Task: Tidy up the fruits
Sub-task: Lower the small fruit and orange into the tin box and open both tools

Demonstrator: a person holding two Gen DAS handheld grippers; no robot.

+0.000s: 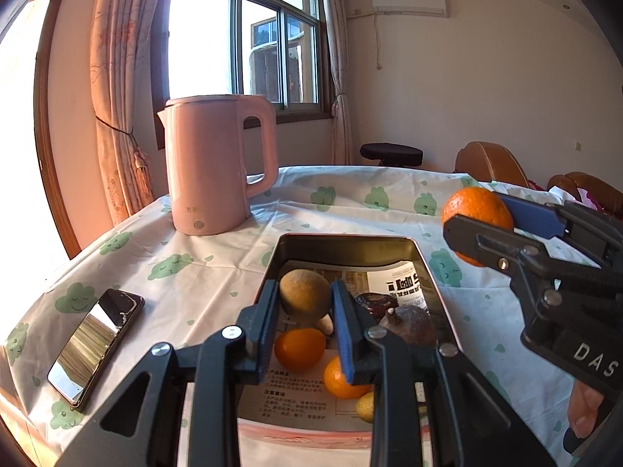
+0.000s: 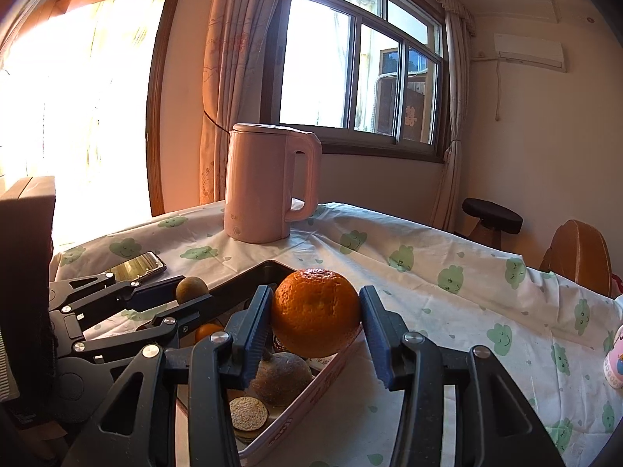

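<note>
Orange [image 2: 315,311] fruit sits clamped between the right gripper [image 2: 316,325] fingers, lifted just right of the metal tin [image 1: 350,247] on the bench [image 1: 218,257]. Over the tin, the left gripper [image 1: 304,297] fingers pinch a tan round fruit [image 1: 304,296] above two small oranges [image 1: 300,349].

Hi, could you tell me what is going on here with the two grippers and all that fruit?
A person is sorting fruit into a metal tin on the table. The left gripper holds a brownish round fruit over the tin, which already contains small oranges and other pieces on newspaper. The right gripper grips a large orange in the air just beside the tin's right edge. A pink kettle and a phone sit nearby.
</note>
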